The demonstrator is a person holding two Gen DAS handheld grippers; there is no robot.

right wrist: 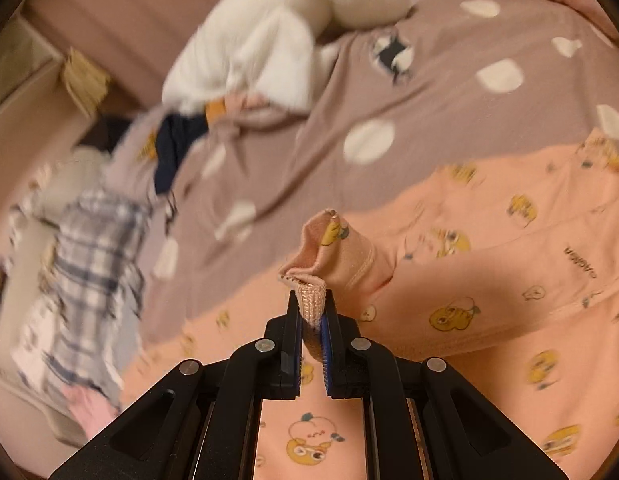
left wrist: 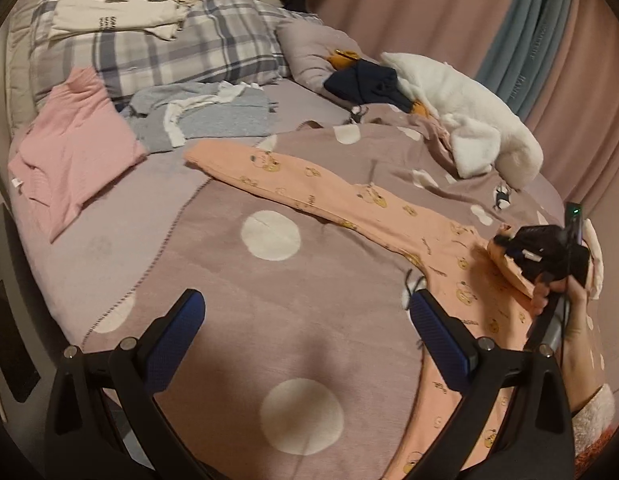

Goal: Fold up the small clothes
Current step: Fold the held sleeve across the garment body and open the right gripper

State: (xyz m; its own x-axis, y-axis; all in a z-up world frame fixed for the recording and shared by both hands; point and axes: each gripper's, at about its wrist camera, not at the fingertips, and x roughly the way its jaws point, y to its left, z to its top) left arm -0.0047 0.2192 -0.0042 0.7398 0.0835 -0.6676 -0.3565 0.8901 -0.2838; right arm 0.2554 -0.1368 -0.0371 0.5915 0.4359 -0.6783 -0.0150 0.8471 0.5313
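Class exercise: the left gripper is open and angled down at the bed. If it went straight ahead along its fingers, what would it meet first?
Most likely the dotted mauve blanket between its fingers, with the peach pyjama trousers just to the right; depth is unclear.

Both wrist views angle down, sharing the peach pyjamas (left wrist: pixel 389 208)

Our grippers (left wrist: pixel 305 320) are black frames with silver screws and blue ribbed fingers (left wrist: pixel 181 332); our sleeve (left wrist: pixel 593 416) is fluffy white.
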